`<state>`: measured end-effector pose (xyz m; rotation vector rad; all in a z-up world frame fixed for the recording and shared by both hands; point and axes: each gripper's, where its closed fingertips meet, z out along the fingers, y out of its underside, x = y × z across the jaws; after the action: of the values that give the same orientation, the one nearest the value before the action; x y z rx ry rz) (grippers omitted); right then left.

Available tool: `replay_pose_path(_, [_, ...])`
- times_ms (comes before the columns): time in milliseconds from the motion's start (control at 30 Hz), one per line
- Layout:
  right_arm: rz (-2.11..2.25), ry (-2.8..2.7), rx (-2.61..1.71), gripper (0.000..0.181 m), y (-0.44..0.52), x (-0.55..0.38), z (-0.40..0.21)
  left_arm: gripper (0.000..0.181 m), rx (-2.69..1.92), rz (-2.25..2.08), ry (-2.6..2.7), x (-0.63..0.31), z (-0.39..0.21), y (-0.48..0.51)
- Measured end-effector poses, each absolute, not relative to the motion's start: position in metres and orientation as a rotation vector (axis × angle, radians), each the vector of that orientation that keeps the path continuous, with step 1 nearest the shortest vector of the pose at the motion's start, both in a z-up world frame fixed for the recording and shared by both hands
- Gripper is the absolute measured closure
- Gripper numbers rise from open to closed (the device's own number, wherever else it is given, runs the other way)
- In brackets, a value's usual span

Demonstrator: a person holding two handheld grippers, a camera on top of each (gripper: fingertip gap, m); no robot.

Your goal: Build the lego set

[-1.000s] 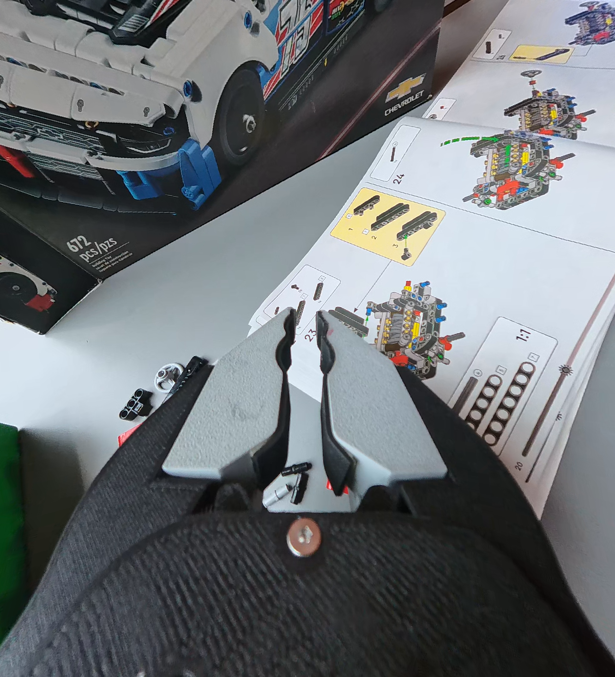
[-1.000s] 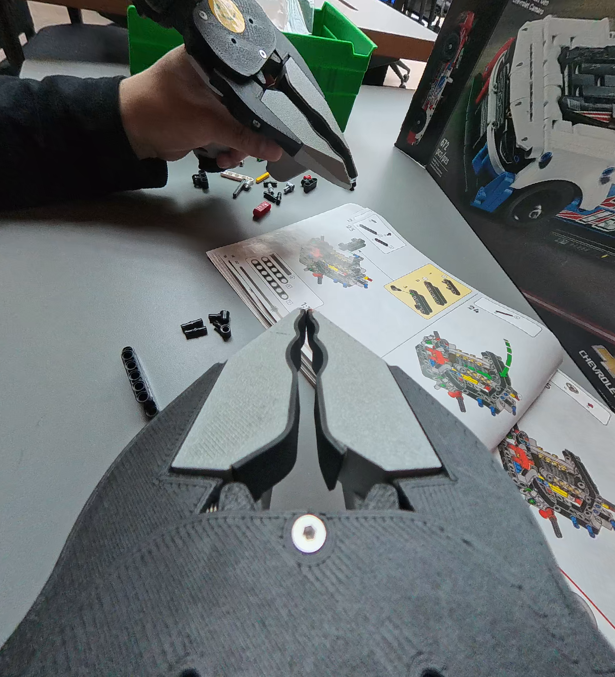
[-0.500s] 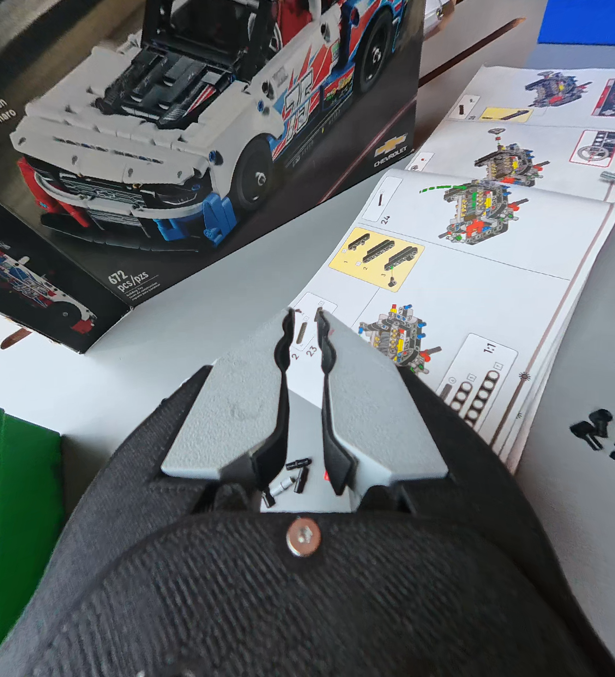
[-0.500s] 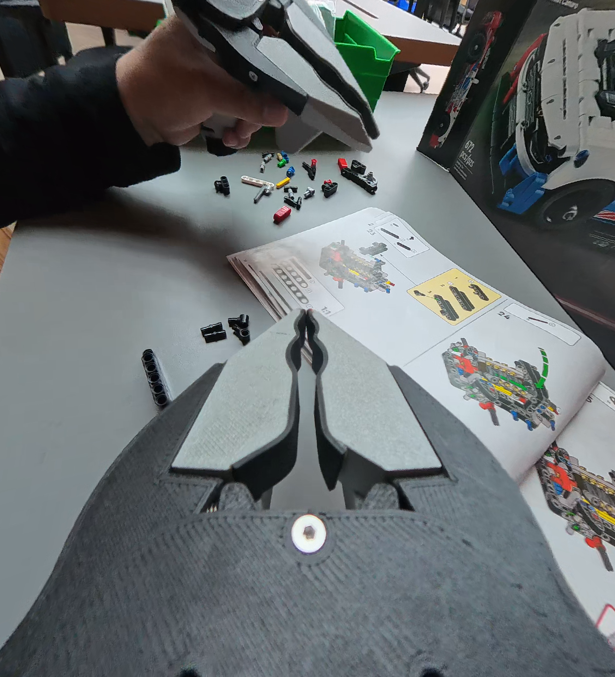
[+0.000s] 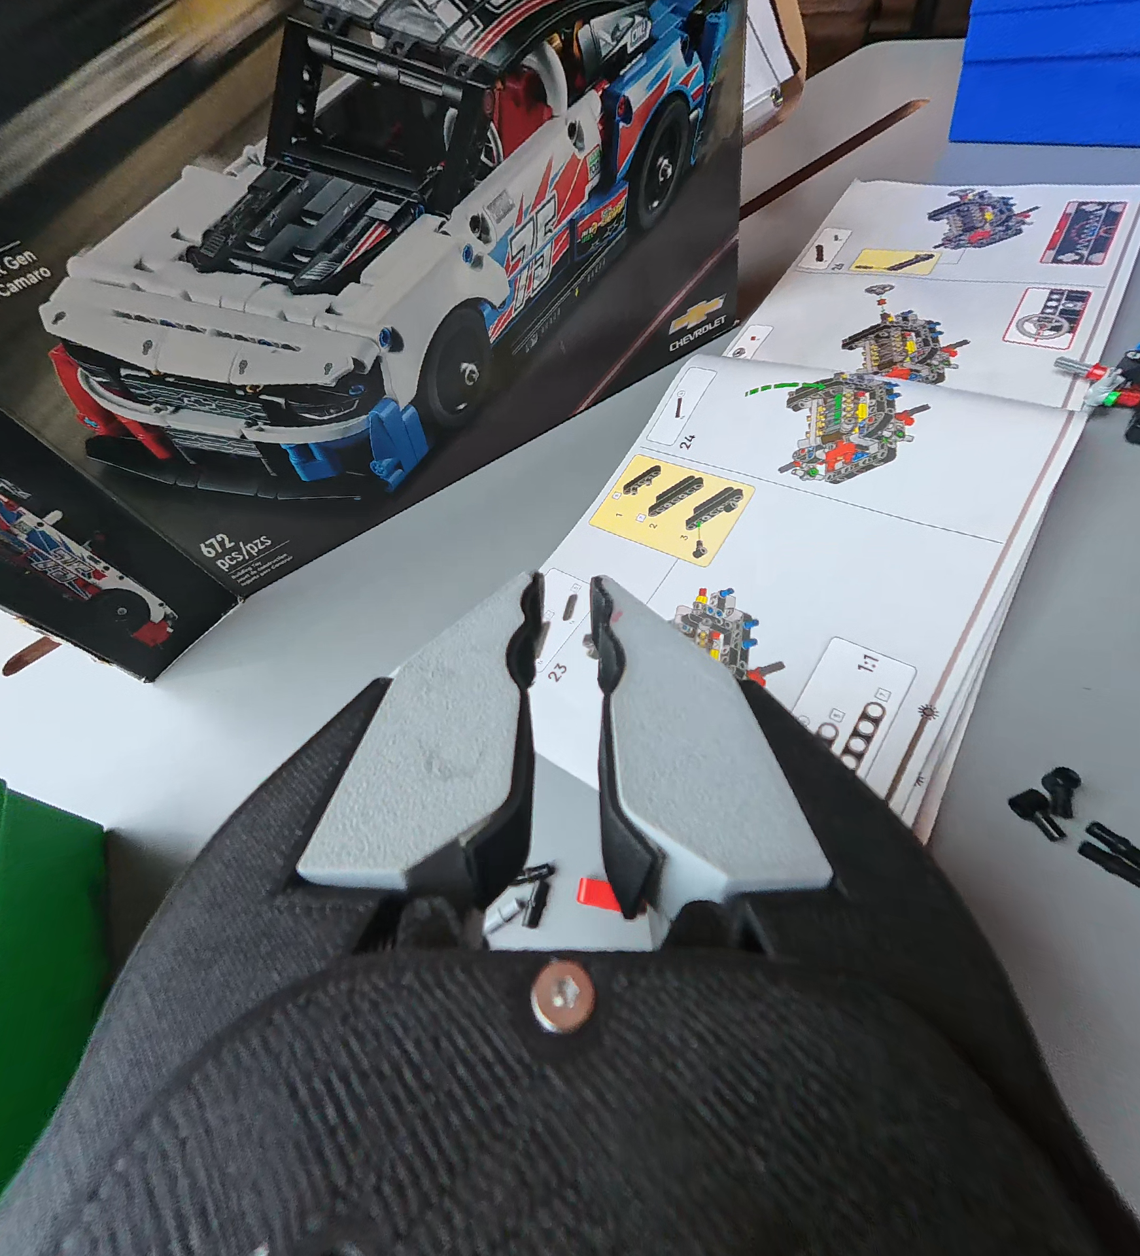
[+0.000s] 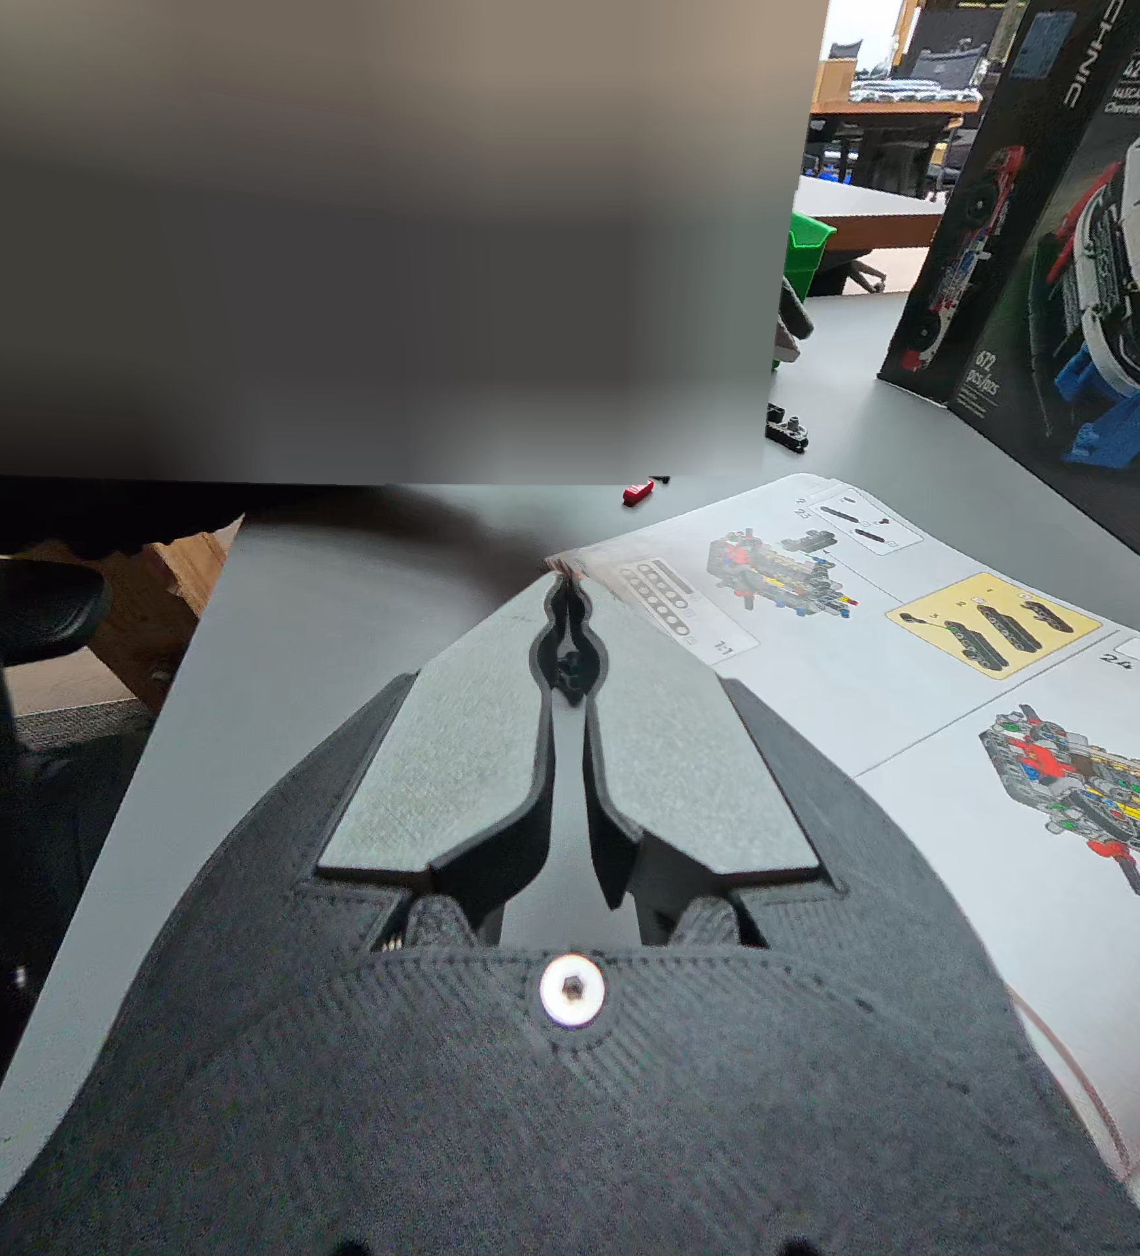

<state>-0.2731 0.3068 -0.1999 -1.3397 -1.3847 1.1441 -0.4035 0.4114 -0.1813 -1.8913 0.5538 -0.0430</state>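
While the left tool (image 5: 565,590) hangs slightly spread above the open paper instruction booklet (image 5: 845,544), the right tool (image 6: 568,590) pinches a small black plastic pin (image 6: 570,669).

green bin (image 5: 3,951) beside a blue box (image 5: 1083,68).

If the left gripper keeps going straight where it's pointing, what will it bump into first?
Most likely the open booklet. The left gripper points down over its near page, and nothing shows between them. The box stands off to the side. Depth is hard to judge.
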Motion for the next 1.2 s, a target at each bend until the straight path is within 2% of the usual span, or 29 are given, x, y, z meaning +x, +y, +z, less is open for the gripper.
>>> replay_pose_path(33, [1.156, -1.386, -1.326, 0.181, 0.304, -0.272, -0.198, 0.171, -1.886, -0.050, 0.548, -0.403, -0.181, 0.412])
replay_pose_path(567, [1.375, -1.341, -1.333, 0.179, 0.288, -0.267, -0.190, 0.174, -1.911, -0.103, 0.412, -0.425, -0.194, 0.421])
replay_pose_path(1200, [1.190, -1.369, -1.345, 0.178, 0.303, -0.269, -0.197, 0.175, -1.956, -0.129, 0.364, -0.438, -0.208, 0.427])
